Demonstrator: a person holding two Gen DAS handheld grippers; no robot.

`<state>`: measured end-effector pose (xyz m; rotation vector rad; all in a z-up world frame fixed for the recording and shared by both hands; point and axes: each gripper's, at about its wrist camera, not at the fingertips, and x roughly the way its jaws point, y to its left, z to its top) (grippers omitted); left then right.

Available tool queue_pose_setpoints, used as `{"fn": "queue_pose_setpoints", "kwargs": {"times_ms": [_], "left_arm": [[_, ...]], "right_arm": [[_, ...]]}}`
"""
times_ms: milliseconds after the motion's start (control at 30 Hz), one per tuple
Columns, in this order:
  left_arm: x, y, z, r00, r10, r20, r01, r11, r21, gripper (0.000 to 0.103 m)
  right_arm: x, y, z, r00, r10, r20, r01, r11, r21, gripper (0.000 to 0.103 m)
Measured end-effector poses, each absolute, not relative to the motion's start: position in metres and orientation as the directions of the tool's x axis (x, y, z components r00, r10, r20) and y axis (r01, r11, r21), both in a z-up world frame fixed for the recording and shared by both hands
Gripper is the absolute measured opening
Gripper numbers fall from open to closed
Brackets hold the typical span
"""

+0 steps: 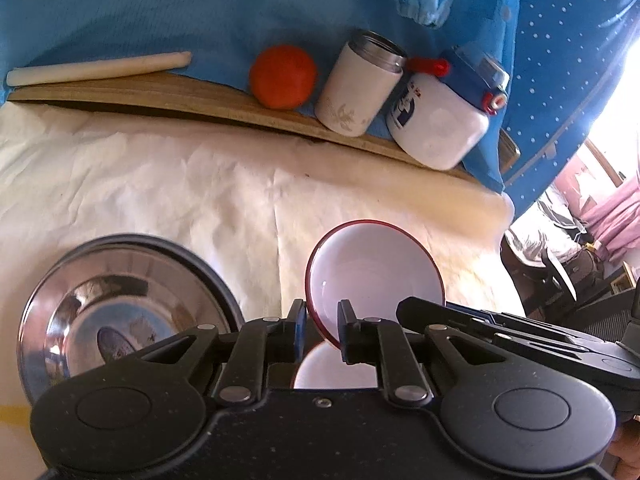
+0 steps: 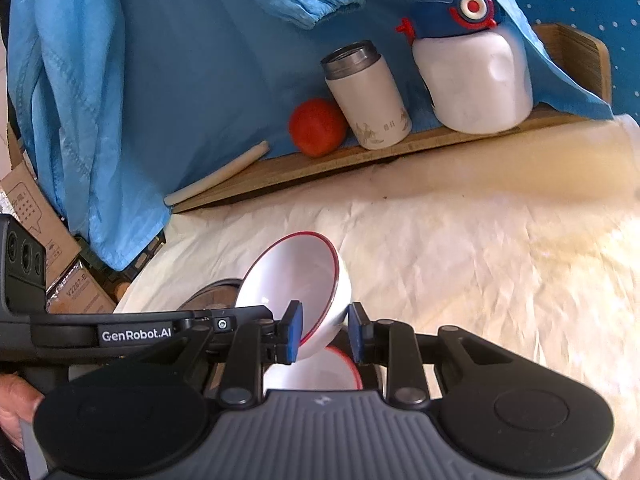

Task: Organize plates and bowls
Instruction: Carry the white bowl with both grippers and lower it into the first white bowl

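Nearest the cameras, both tools pinch the same white, red-rimmed bowl [image 1: 376,272] by its rim: the left tool [image 1: 320,330] has its jaws nearly closed, one finger inside and one outside the wall, and the right tool [image 2: 324,332] grips the opposite side in the same way, its blue pads [image 2: 292,334] pressed against the rim. The bowl is tilted, mouth turned toward the left tool, and is held up just above a second bowl [image 2: 316,372] of the same kind resting on the table [image 2: 480,260]; the tilt and position suggest it is being nested into, or lifted from, that lower one, though which I cannot tell. Just beside them on the left tool's side sits a steel bowl [image 1: 116,312] on a dark plate [image 1: 216,276], likely another stack. Farther back, along a wooden board [image 1: 180,98] against a blue cloth [image 1: 160,8], well apart from the work, stand an orange ball [image 1: 283,76], a white flask [image 1: 358,88] without a lid, a white and blue bottle [image 1: 444,116], and a white rod [image 1: 96,67].
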<state>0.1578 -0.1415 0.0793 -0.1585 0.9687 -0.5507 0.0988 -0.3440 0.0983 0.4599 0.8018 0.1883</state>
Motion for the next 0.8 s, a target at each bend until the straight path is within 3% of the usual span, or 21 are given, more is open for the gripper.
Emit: {"fn": "queue_pose_setpoints", "kwargs": {"times_ms": [800], "left_arm": [[0.122, -0.135, 0.069, 0.411, -0.499, -0.763, 0.424, 0.845, -0.325, 0.020]], "right_arm": [[0.060, -0.333, 0.090, 0.696, 0.335, -0.635, 0.017, 0.877, 0.481, 0.028]]}}
